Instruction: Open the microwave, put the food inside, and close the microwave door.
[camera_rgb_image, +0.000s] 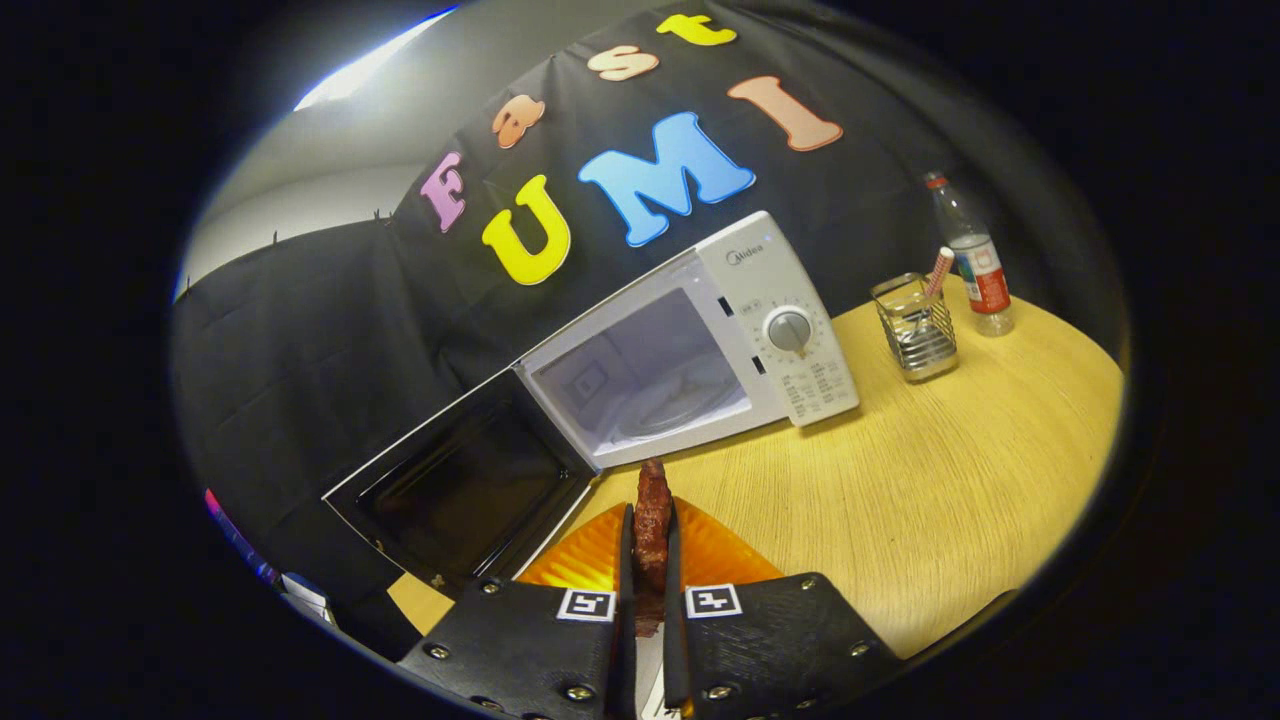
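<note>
White microwave, one unit, door open. Near it: one gripper clamped on one food piece; one plate.

The table has a matt wood grain. The microwave looks like smooth white plastic, its open door glossy and dark. The holder is shiny wire metal, the bottle clear plastic.

Dim overall; bright ceiling light at eleven o'clock, mild sheen on table, strong fisheye bending.
</note>
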